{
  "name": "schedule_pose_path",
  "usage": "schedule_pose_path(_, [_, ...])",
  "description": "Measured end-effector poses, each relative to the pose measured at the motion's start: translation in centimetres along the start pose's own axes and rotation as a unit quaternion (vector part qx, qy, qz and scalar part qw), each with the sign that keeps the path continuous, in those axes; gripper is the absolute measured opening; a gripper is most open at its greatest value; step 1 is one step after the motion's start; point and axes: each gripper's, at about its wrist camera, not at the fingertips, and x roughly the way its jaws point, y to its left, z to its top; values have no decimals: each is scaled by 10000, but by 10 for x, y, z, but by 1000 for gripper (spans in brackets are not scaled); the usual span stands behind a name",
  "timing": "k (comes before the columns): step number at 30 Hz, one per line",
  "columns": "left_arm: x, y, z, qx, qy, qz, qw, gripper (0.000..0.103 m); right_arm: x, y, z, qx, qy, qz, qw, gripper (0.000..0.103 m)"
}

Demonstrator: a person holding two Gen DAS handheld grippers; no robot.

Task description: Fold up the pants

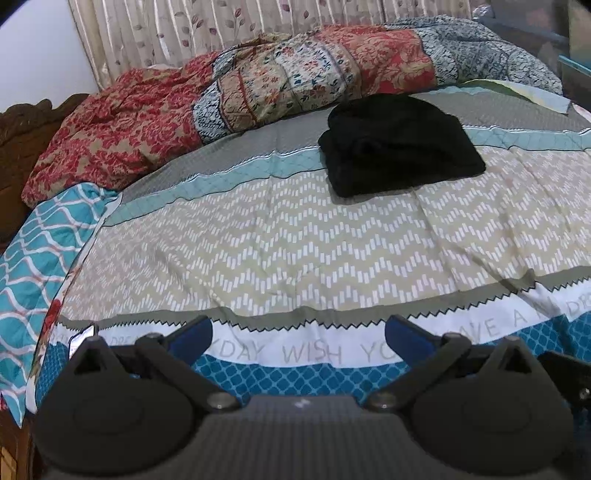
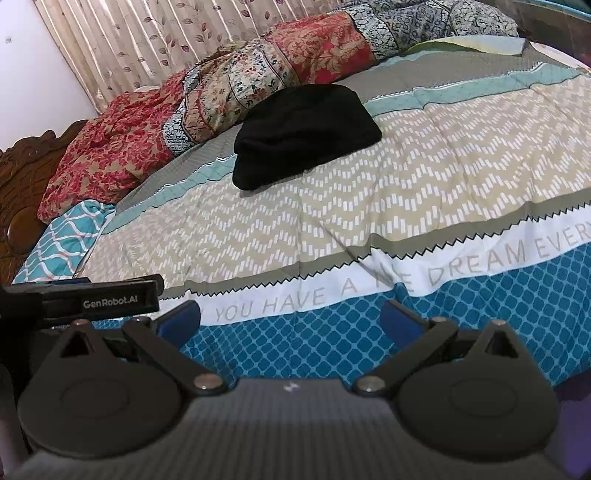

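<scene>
The black pants lie folded into a thick bundle on the far part of the bedspread; they also show in the right wrist view. My left gripper is open and empty, low over the bed's near edge, well short of the pants. My right gripper is open and empty, also back at the near edge. The side of the left gripper shows at the left of the right wrist view.
A crumpled red and patterned quilt lies along the far side of the bed before a floral curtain. A teal patterned pillow sits at the left by the carved wooden headboard.
</scene>
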Motion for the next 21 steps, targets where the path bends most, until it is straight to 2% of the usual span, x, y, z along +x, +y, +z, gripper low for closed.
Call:
schedule_pose_path(2, [-1, -1, 0, -6, 9, -24, 10000, 103, 0, 0, 0, 0, -1, 2, 10000, 103])
schedule_pose_path(5, [3, -3, -1, 66, 226, -143, 9996, 103, 0, 0, 0, 1, 3, -1, 10000, 103])
schedule_pose_path(9, [7, -6, -5, 114, 354, -84, 9993, 103, -1, -1, -1, 30, 18, -10, 10000, 103])
schedule_pose_path(15, [13, 2, -4, -121, 576, -95, 9982, 103, 1, -2, -2, 77, 70, -13, 9999, 103])
schedule_pose_path(21, [15, 3, -5, -119, 638, 7, 9979, 103, 2, -1, -2, 59, 95, 5, 9999, 103])
